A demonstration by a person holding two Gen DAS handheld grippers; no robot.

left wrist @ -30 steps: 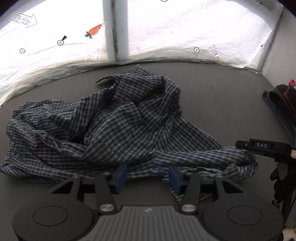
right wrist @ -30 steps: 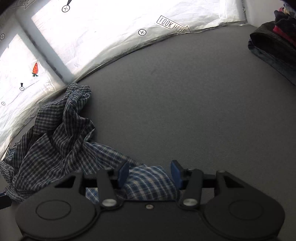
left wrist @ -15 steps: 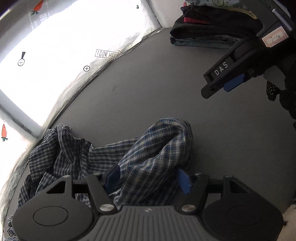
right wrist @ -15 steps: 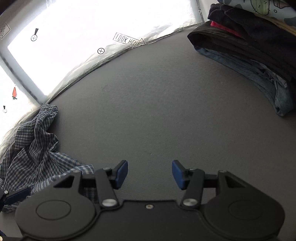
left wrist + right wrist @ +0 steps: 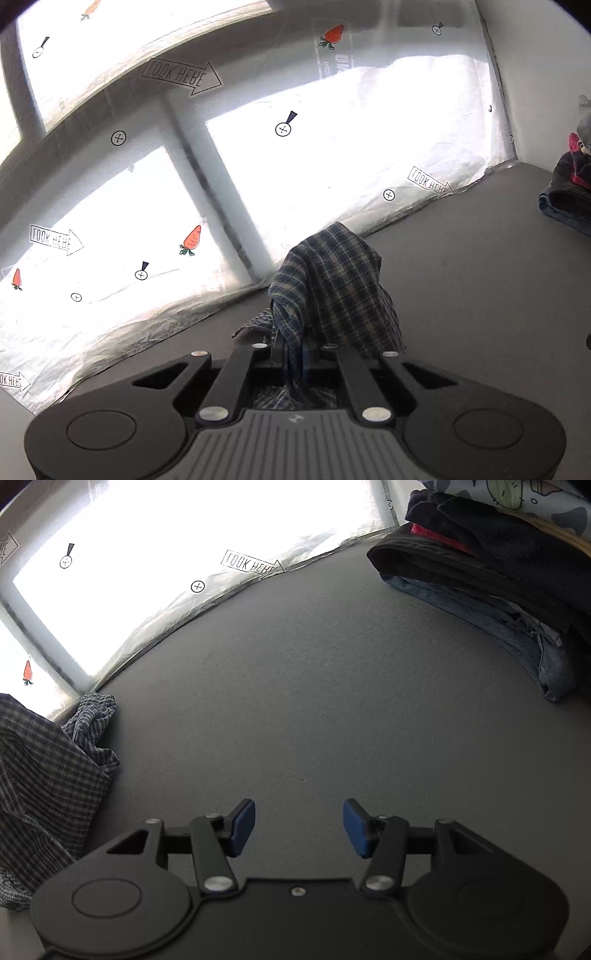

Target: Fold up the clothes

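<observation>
A blue plaid shirt [image 5: 332, 280] rises in a peak straight ahead of my left gripper [image 5: 293, 354]. Its jaws are closing on a bunch of that cloth, with the pads pressing it from both sides. More cloth hangs down behind the fingers. In the right wrist view the rest of the shirt [image 5: 44, 775] lies crumpled at the left edge on the grey surface [image 5: 314, 683]. My right gripper [image 5: 299, 823] stands open above bare surface to the right of the shirt, with nothing between its blue pads [image 5: 243, 823].
A stack of folded clothes [image 5: 498, 590], dark items over denim, sits at the far right; it also shows at the right edge of the left wrist view [image 5: 569, 192]. A bright white printed sheet [image 5: 332, 166] forms the back wall.
My left gripper has shut on the shirt and lifted the bunch, tilting up toward the back sheet. The right gripper has barely moved over the last half second and stays open.
</observation>
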